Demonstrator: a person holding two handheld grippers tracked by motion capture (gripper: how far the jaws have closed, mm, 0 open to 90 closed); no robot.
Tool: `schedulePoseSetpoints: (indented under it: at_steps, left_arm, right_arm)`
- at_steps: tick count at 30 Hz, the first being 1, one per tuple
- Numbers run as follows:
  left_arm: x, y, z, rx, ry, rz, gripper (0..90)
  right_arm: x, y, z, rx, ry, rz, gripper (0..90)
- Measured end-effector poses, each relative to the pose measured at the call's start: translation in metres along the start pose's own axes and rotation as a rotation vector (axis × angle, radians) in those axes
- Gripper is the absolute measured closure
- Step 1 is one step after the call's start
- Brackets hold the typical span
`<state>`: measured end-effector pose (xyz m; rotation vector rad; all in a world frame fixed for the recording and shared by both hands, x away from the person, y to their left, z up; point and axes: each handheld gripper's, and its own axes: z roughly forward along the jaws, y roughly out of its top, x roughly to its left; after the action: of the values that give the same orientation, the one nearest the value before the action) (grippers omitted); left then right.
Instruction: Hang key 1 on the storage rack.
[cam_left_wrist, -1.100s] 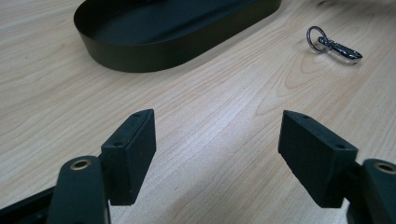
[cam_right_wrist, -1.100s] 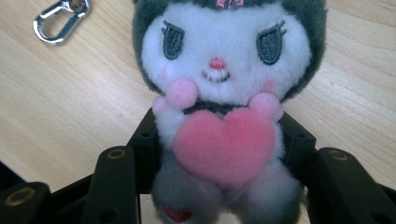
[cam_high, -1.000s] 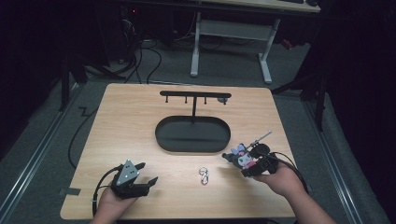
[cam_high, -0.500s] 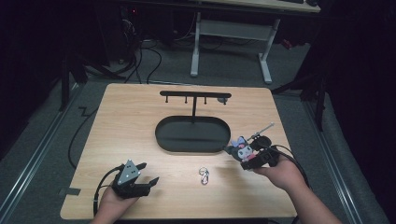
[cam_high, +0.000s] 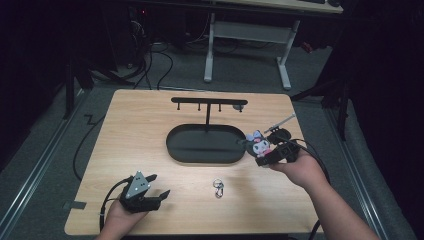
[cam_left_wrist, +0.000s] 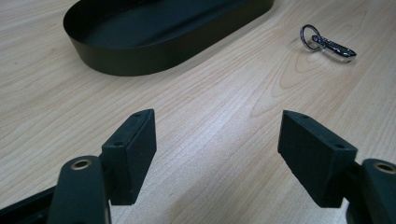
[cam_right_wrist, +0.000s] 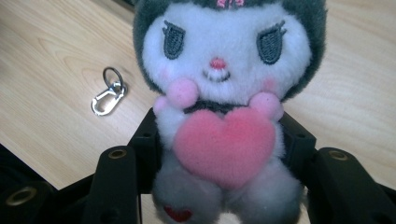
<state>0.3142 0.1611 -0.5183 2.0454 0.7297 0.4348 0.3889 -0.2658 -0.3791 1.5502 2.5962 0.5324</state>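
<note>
1. The plush toy (cam_right_wrist: 219, 116) has a white face, a dark hood and a pink heart on its tummy; it sits upright in the right gripper (cam_high: 272, 152), up off the worktop (cam_high: 140, 130), just beside the right end of the black oval tray (cam_high: 205, 145).
2. The right gripper's two black jaws squeeze the toy's body from both sides.
3. A small silver key clip (cam_high: 219, 187) lies flat on the wood, near the tray's front.
4. A black rack with little hooks (cam_high: 209, 102) stands up from the tray.
5. The left gripper (cam_left_wrist: 215, 154) rests low by the near left edge; its jaws are spread wide with bare wood between them.
</note>
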Motion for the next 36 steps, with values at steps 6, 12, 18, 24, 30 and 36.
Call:
schedulePoseSetpoints:
  at_steps: [6, 12, 18, 24, 30, 36]
  left_arm:
    - [-0.003, -0.001, 0.0, 0.009, 0.0, 0.007, 28.7]
    - [-0.001, -0.001, 0.001, 0.012, -0.001, 0.005, 28.7]
    - [-0.001, -0.001, 0.0, 0.007, -0.003, 0.008, 28.7]
    - [-0.001, 0.0, -0.002, -0.004, -0.007, 0.012, 28.7]
    - [-0.001, 0.001, -0.003, -0.005, -0.012, 0.014, 28.7]
    - [-0.002, 0.001, -0.003, -0.008, -0.016, 0.016, 28.7]
  right_arm:
    - [-0.003, 0.012, -0.006, -0.008, 0.025, -0.001, 47.5]
    - [-0.009, 0.024, -0.012, -0.028, 0.032, 0.018, 47.5]
    - [-0.008, 0.039, -0.019, -0.034, 0.045, 0.02, 47.6]
    - [0.0, 0.054, -0.024, -0.046, 0.027, 0.015, 47.6]
    - [0.006, 0.066, -0.028, -0.044, 0.014, 0.01, 47.5]
    - [0.006, 0.075, -0.037, -0.058, -0.007, 0.023, 47.6]
